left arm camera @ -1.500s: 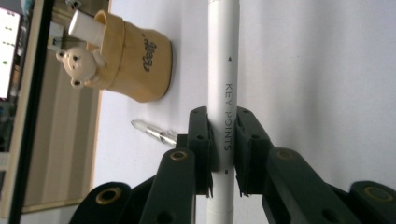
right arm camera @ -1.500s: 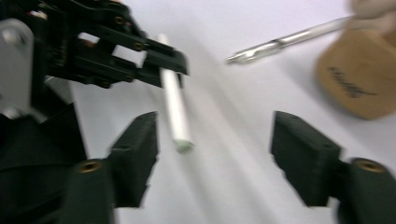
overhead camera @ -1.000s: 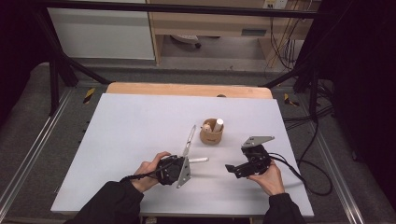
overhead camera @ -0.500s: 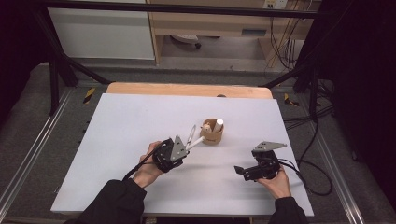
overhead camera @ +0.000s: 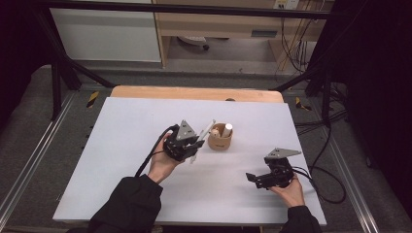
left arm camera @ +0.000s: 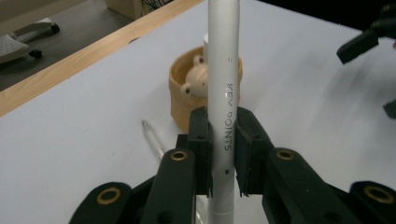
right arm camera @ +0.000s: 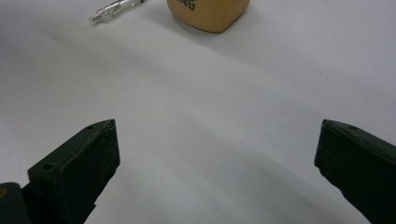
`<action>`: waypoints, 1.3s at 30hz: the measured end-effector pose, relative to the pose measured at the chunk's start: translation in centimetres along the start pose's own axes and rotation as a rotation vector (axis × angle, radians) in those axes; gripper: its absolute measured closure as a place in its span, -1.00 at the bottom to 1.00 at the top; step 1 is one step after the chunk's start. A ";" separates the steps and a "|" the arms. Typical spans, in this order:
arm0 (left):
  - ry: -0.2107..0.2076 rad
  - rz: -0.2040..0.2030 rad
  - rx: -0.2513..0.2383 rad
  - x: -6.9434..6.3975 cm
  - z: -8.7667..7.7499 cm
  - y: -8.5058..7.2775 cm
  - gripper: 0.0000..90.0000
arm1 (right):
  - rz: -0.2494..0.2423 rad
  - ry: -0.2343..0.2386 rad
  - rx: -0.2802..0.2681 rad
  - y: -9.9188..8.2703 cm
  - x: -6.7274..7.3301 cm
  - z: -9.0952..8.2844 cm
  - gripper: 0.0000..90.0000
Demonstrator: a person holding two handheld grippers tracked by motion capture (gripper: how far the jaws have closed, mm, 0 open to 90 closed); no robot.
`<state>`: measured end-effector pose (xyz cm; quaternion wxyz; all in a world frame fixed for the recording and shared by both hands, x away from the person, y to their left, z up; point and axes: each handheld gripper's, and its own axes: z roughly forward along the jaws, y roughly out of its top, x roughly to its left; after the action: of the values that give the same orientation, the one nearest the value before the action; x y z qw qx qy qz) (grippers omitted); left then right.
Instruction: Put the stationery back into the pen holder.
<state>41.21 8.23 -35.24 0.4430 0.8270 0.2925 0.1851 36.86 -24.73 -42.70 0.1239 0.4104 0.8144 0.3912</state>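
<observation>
I am carrying the white pen [left arm camera: 223,93] up off the bench [overhead camera: 121,145] toward the wooden cup [overhead camera: 219,140]: a second ago it was lying low beside my right hand, and now it is tilting just left of the cup, so dropping it in looks like the next step. My left gripper [overhead camera: 187,145] is clamping the pen's barrel between both fingers [left arm camera: 201,149]. My right gripper [overhead camera: 262,178], fingers spread wide and empty, is resting well right of the cup. A clear pen [right arm camera: 116,9] is lying beside the cup.

Black tools [overhead camera: 194,145] — brass-ringed screws, seemingly black sleeves [overhead camera: 126,204]
</observation>
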 end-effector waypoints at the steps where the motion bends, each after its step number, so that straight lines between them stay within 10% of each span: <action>1: 0.002 -0.010 -0.006 0.1 0.1 0.4 0.73 | 0.004 0.002 -0.001 0.0 0.0 0.0 -0.98; 13: -0.002 -0.112 -0.081 1.9 1.7 4.0 0.73 | 0.000 0.000 -0.012 0.0 0.0 -0.1 -0.98; 39: 0.003 -0.105 -0.113 2.2 8.7 7.1 0.73 | -0.004 0.006 -0.013 -0.1 0.0 -0.1 -0.98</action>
<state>50.10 1.13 -33.81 0.4975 0.7839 0.3255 0.1792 36.79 -24.86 -42.66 0.1248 0.4068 0.8131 0.3972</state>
